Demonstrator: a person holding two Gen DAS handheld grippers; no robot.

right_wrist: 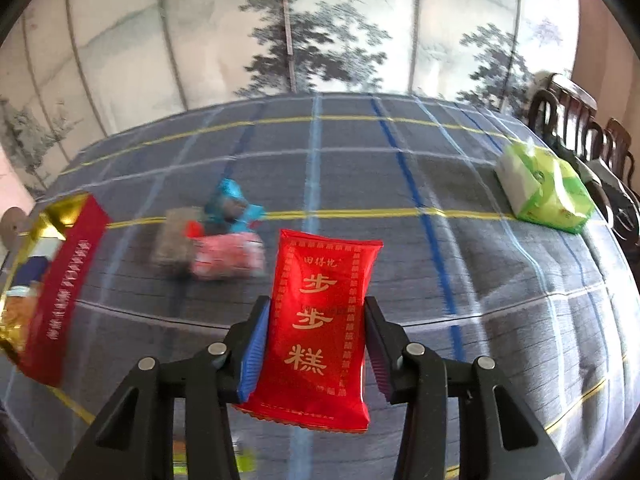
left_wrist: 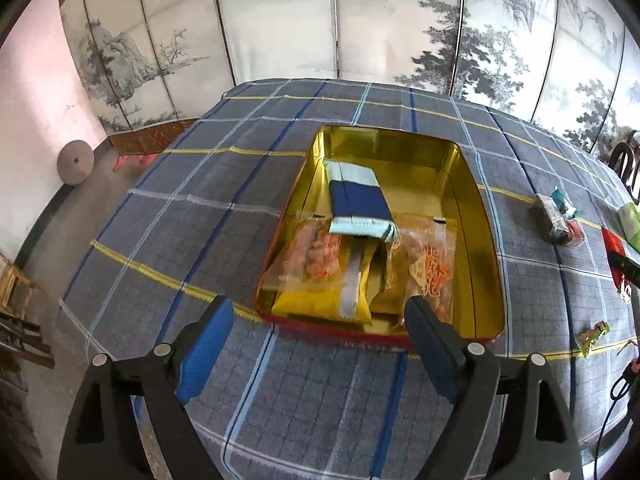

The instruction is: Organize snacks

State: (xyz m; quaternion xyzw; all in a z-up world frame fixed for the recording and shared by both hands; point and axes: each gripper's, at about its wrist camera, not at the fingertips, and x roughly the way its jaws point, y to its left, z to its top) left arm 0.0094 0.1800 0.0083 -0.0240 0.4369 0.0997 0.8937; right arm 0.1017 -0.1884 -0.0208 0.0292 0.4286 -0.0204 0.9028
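Snacks sit in two places, so start with the biggest thing. Your table is covered by a grey-blue checked cloth [left_wrist: 224, 216] with yellow, white and blue lines. In the middle of the left wrist view sits the snack tin [left_wrist: 486, 280], shiny gold inside with a red rim. A blue and silver packet [left_wrist: 360, 196] lies on top in the tin. Under it you see a yellow packet [left_wrist: 320, 304] with a silver stripe, and two clear bags of orange twisted snacks [left_wrist: 428, 264], one on each side.

Your left gripper [left_wrist: 318, 342] sits at the bottom of that view, just in front of the tin's near edge. Its jaws stand wide apart and nothing is between them.

In the right wrist view, a green and white pack [right_wrist: 548, 188] rests at the upper right of the cloth. Your right gripper [right_wrist: 316, 340] squeezes a red packet [right_wrist: 320, 320] with gold letters, pressed on both sides and held up off the cloth. The packet is shiny and stands upright in the middle of the frame.

Left of it lie small wrapped sweets [right_wrist: 228, 240], blurry, in blue, pink and brown. The tin shows at the left edge there, blurry too.
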